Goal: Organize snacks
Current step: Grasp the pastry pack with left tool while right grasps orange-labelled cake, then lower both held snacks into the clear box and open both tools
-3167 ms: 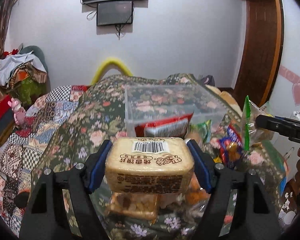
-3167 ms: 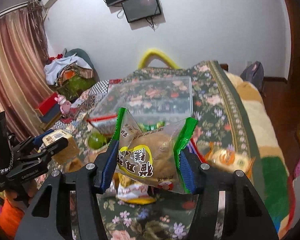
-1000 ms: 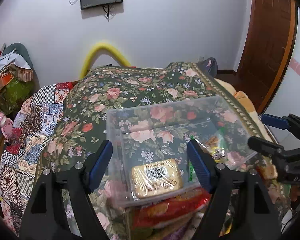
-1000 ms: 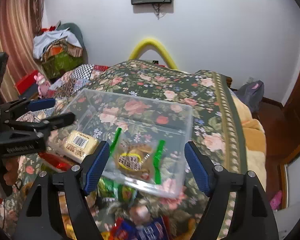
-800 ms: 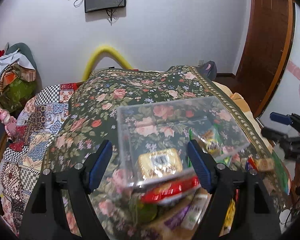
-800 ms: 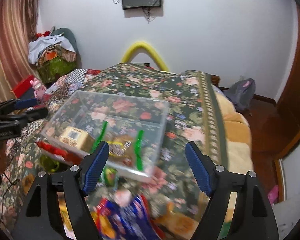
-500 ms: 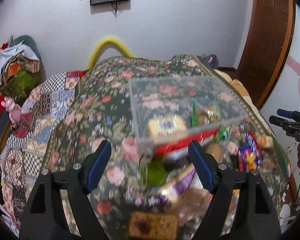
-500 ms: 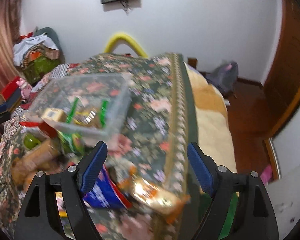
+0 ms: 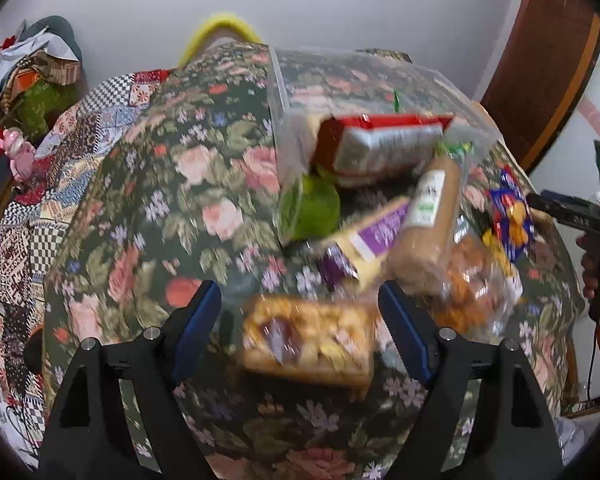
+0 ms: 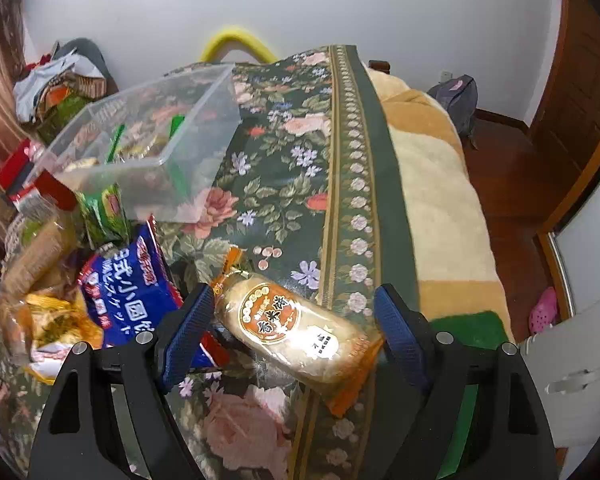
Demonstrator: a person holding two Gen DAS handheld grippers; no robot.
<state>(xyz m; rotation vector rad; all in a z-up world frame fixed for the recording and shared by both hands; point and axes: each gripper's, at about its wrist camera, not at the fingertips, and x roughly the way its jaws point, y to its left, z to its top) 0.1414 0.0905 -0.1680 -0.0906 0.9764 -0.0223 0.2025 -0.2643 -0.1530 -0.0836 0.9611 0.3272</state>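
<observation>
My left gripper (image 9: pixel 300 320) is open, its jaws either side of a clear-wrapped nut pastry bar (image 9: pixel 308 344) lying on the floral bedspread. My right gripper (image 10: pixel 290 322) is open around an orange-trimmed rice cake pack (image 10: pixel 296 332) on the bedspread. The clear plastic bin (image 10: pixel 148 140) holds a green-edged snack and other packs; it also shows in the left wrist view (image 9: pixel 340 92). Loose snacks lie before it: a red-and-white pack (image 9: pixel 380 144), a green pack (image 9: pixel 308 208), a purple-label pack (image 9: pixel 364 240), a biscuit roll (image 9: pixel 428 224) and a blue bag (image 10: pixel 128 292).
The bedspread edge (image 10: pixel 364 200) drops to a beige blanket (image 10: pixel 432 200) on the right. A white cabinet (image 10: pixel 580 360) stands at lower right. Piled clothes (image 10: pixel 60 76) sit at the far left. The right hand-held gripper (image 9: pixel 572 216) shows at the left view's right edge.
Both grippers let their snacks go into the bin, then pulled back and dropped low. The left now frames the pastry bar, the right the rice cake pack.
</observation>
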